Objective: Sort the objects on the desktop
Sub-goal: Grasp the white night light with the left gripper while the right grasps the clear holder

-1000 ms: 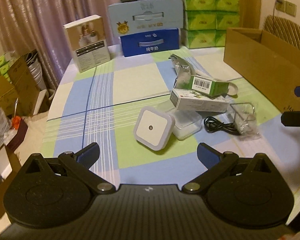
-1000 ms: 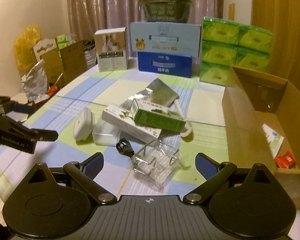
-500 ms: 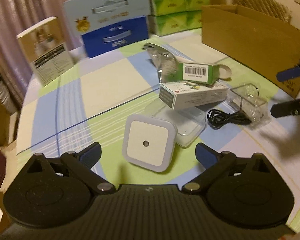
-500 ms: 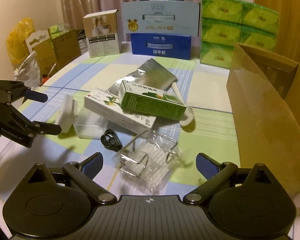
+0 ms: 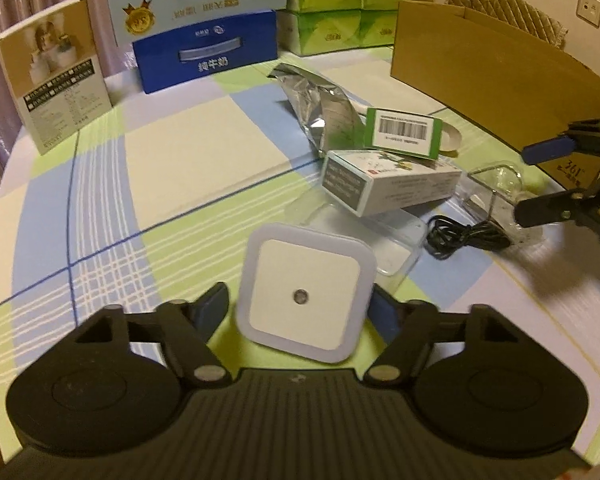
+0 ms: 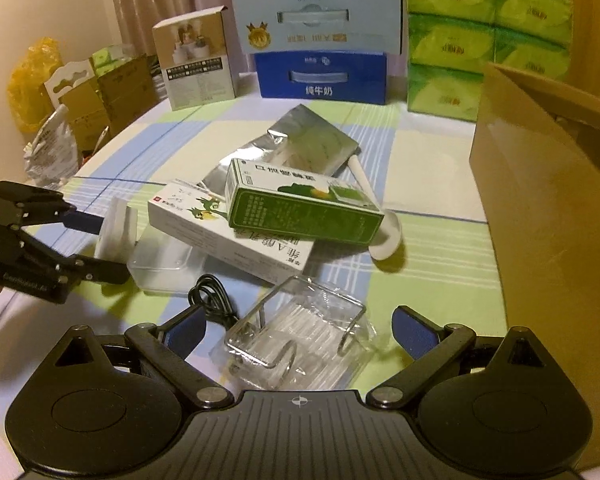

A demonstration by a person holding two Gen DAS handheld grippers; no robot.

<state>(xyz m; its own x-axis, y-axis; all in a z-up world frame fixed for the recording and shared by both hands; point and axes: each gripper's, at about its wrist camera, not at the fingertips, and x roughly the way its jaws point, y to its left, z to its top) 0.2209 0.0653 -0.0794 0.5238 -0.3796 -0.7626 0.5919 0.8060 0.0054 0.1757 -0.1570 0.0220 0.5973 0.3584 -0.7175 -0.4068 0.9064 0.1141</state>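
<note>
A white square night light (image 5: 306, 298) stands on edge between the fingers of my left gripper (image 5: 300, 308), whose pads sit close on both its sides; in the right wrist view the light (image 6: 116, 232) sits between that gripper's fingers. My right gripper (image 6: 298, 330) is open around a clear plastic packet with a wire rack (image 6: 300, 344), not touching it. Behind lie a black cable (image 6: 214, 306), a clear lidded box (image 6: 164, 264), a white medicine box (image 6: 228, 232), a green box (image 6: 300, 208) on top, a foil pouch (image 6: 300, 148) and a white handled tool (image 6: 376, 216).
An open cardboard box (image 6: 548, 208) stands at the right on the checked tablecloth (image 5: 180, 160). At the back stand a blue milk carton (image 6: 322, 78), a pale blue carton on it, green tissue packs (image 6: 480, 40) and a beige product box (image 6: 196, 60).
My left gripper moved forward and narrowed around the night light. My right gripper moved forward and lower, so the clear packet now lies between its fingers.
</note>
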